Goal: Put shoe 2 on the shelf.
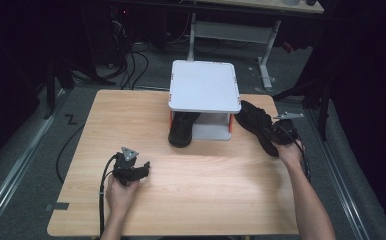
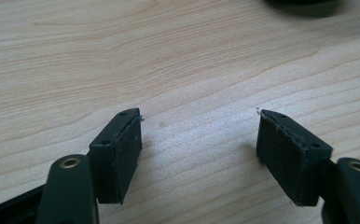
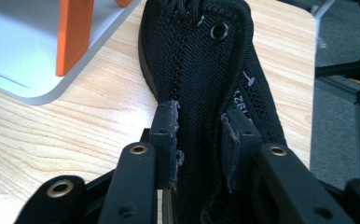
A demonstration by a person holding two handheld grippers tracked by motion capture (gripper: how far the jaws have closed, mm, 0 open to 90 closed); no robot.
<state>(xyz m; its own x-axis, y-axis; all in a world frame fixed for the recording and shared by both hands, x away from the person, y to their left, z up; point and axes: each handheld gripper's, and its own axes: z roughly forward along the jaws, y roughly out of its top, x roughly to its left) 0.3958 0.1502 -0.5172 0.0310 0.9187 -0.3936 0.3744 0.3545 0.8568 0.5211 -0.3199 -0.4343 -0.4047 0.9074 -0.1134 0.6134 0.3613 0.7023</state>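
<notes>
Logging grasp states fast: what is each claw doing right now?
Left claw: open, holding nothing, over the light wooden table.
Right claw: closed on the black mesh shoe.

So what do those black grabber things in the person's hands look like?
Each hand-held gripper is black. The left hand-held gripper has a grey three-cornered plate on top and a black cable trailing back along the arm. The right hand-held gripper carries a grey plate too. Up close, the jaws are blocky, with ridged pads and brass-coloured rivets. Both forearms are bare, with no sleeves showing.

Shoe (image 1: 183, 129) toe hidden under stand (image 1: 203, 85)
</notes>
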